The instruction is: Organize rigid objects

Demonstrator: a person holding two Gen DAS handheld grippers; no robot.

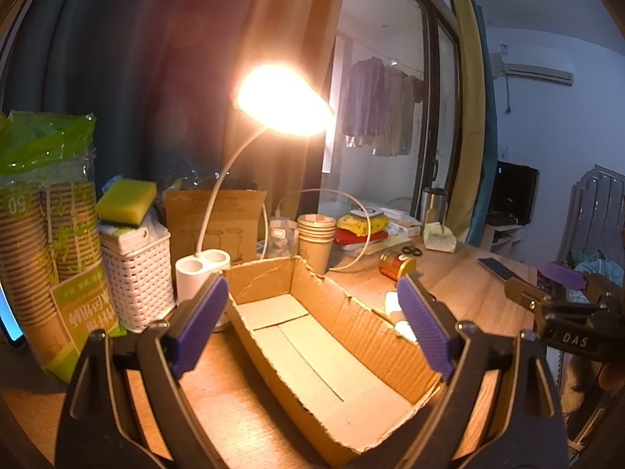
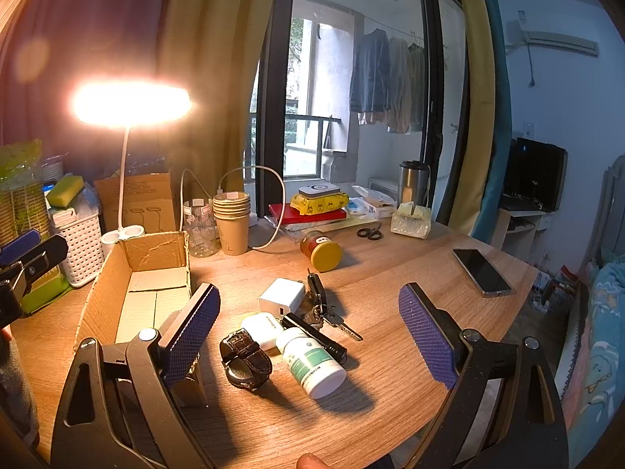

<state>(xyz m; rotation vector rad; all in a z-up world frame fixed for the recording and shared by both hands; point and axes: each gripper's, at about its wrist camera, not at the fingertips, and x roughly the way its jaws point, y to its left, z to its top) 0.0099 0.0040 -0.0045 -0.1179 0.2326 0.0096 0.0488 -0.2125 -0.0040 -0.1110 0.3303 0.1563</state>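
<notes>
The left gripper (image 1: 312,326) has its fingers (image 1: 199,326) spread wide and holds nothing; the open cardboard box (image 1: 332,355) lies between and just beyond them on the wooden bench (image 1: 468,289), with nothing inside it. The right gripper (image 2: 308,336) is likewise spread wide and holds nothing. Between its fingers (image 2: 427,338), nearest the camera, lie a white pill bottle (image 2: 314,363) on its side and a dark-strapped wristwatch (image 2: 246,363) just left of it. Just past these sit a white earbud case (image 2: 261,329) and a black cylindrical stick (image 2: 316,337), which touches the bottle. Farther on are a white charger plug (image 2: 281,297) and a bunch of keys (image 2: 328,314) with a black fob. The box (image 2: 136,285) stands left of the left finger in this view. Beyond the cluster a jar with a yellow lid (image 2: 322,251) lies on its side. To the right, past the right finger, a phone (image 2: 481,271) lies flat. At the back stand stacked paper cups (image 2: 231,217), a lit desk lamp (image 2: 131,103), scissors (image 2: 370,231) and a white basket (image 2: 78,244)
</notes>
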